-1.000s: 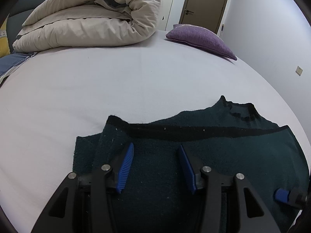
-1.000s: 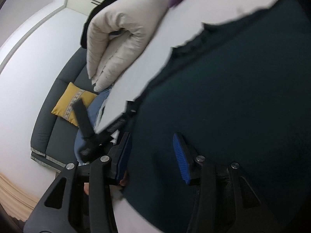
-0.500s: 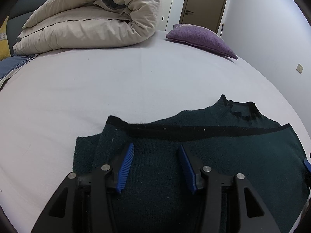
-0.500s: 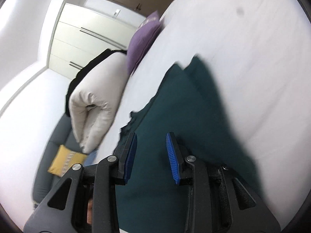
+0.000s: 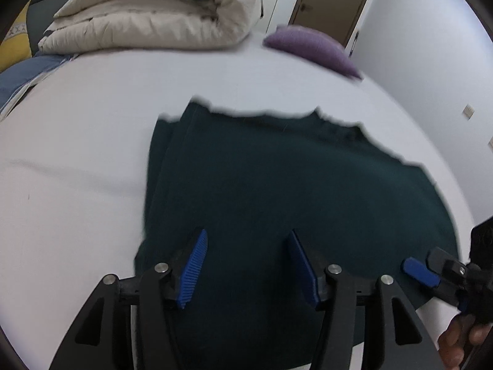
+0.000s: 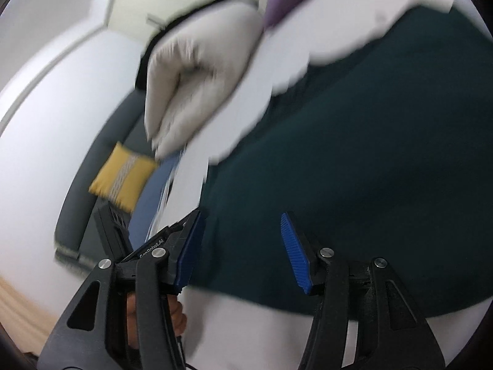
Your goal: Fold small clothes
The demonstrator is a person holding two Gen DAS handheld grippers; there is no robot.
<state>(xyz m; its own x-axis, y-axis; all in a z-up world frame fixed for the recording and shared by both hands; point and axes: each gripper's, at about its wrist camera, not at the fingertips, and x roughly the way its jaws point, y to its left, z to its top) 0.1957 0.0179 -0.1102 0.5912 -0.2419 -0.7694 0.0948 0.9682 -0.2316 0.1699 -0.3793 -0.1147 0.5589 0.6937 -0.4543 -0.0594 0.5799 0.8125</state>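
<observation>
The dark green sweater lies spread flat on the white bed. Both the left gripper and the right gripper hover over its near edge, fingers spread wide, grasping nothing.

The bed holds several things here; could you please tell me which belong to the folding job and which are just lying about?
Job: dark green sweater; left tongs and right tongs, both open.

Lying about: beige duvet; purple pillow; yellow cushion.
</observation>
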